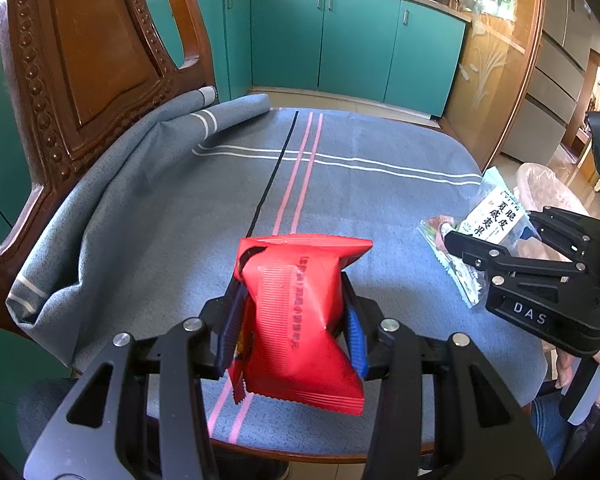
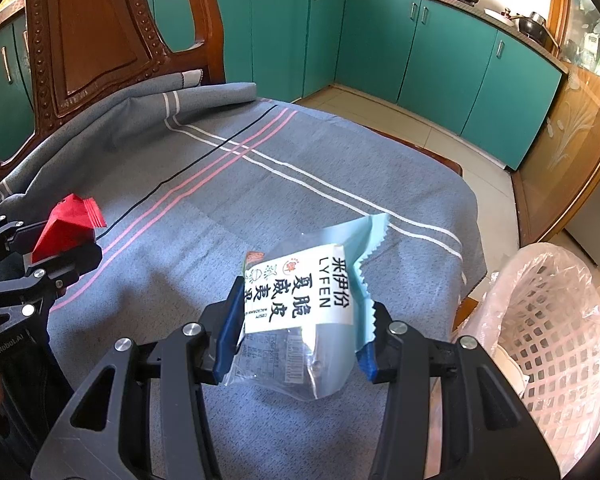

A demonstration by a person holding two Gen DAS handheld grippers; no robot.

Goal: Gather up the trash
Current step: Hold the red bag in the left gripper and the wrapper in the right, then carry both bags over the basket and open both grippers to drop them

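Two handheld grippers, two wrappers: the left gripper (image 1: 292, 320) clamps a red snack packet (image 1: 300, 320), the right gripper (image 2: 300, 332) pinches a pale blue wrapper (image 2: 304, 320). Both tilt downward above one chair's blue striped cloth (image 2: 300, 184), beside a single lined pink basket (image 2: 552, 328).

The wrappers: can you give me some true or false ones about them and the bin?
1. The left gripper holds a red wrapper. True.
2. The right gripper is empty. False: its fingers clamp a pale blue wrapper.
3. The pink basket sits on the cloth. False: it stands beside the table, lower down.
4. The basket has a plastic liner. True.
5. The red wrapper lies flat on the cloth. False: it is held up.
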